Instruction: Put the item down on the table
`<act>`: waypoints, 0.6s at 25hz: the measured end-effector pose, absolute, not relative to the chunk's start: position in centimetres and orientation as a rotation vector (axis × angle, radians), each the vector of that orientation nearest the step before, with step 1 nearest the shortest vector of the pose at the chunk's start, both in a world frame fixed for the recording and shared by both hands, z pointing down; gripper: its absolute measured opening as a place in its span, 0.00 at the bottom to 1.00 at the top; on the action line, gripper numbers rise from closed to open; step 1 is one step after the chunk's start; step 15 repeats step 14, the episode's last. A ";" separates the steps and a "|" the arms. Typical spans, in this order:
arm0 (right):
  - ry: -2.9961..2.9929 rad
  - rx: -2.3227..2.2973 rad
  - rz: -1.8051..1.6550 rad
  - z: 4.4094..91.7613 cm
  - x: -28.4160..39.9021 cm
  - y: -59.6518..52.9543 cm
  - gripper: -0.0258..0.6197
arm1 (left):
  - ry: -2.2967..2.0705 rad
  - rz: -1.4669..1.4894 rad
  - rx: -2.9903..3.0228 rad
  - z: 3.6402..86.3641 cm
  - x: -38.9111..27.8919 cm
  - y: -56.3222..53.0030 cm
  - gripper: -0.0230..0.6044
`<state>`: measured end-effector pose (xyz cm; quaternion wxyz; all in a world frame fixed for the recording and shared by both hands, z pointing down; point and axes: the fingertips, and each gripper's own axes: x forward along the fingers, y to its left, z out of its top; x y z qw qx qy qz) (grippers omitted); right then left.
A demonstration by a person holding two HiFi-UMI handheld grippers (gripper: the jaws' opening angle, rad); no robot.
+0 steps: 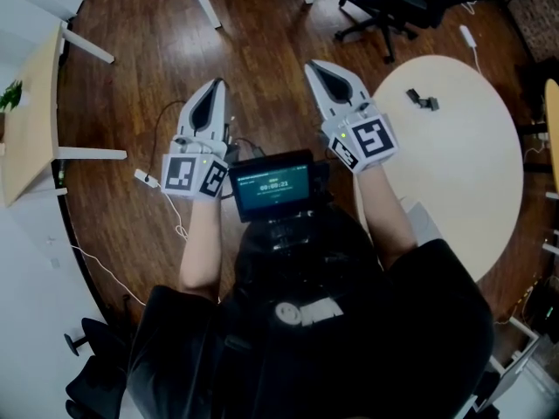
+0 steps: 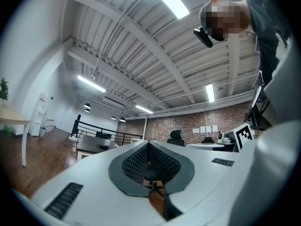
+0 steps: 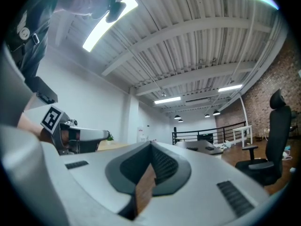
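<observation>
In the head view a small dark item [image 1: 422,101] lies on the round white table [image 1: 463,173] at the right, apart from both grippers. My left gripper [image 1: 217,84] and right gripper [image 1: 313,65] are held side by side over the wooden floor, pointing away from me at about level. Both are shut with nothing between the jaws. The left gripper [image 2: 148,143] shows closed pads meeting in its own view. The right gripper [image 3: 151,145] looks the same, with the left gripper [image 3: 77,136] seen off to its left.
A black office chair [image 1: 384,7] stands on the floor beyond the round table. A light wooden table [image 1: 31,120] sits at the left edge with white legs around it. A white cable and plug [image 1: 144,178] lie on the floor. A small screen [image 1: 272,184] hangs at my chest.
</observation>
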<state>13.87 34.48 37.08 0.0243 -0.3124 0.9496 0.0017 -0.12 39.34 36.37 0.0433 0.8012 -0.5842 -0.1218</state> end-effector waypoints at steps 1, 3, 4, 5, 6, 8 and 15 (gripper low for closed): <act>2.933 -0.966 0.006 37.1 14.1 34.3 0.04 | -1.794 -0.372 2.454 36.4 -0.1 39.2 0.04; 2.928 -0.965 0.006 37.1 14.3 34.2 0.04 | -1.802 -0.369 2.459 36.4 0.0 39.2 0.04; 2.927 -0.964 0.009 37.1 14.3 34.2 0.04 | -1.803 -0.367 2.460 36.3 0.0 39.3 0.04; 2.927 -0.963 0.012 37.1 14.2 34.2 0.04 | -1.803 -0.364 2.460 36.3 0.0 39.3 0.04; 2.926 -0.961 0.014 37.0 14.2 34.2 0.04 | -1.804 -0.360 2.460 36.3 0.0 39.3 0.04; 2.923 -0.955 0.019 36.9 14.2 34.1 0.04 | -1.806 -0.355 2.461 36.3 0.0 39.4 0.04; 2.922 -0.946 0.030 37.1 14.4 34.5 0.04 | -1.798 -0.368 2.469 36.3 0.2 39.5 0.04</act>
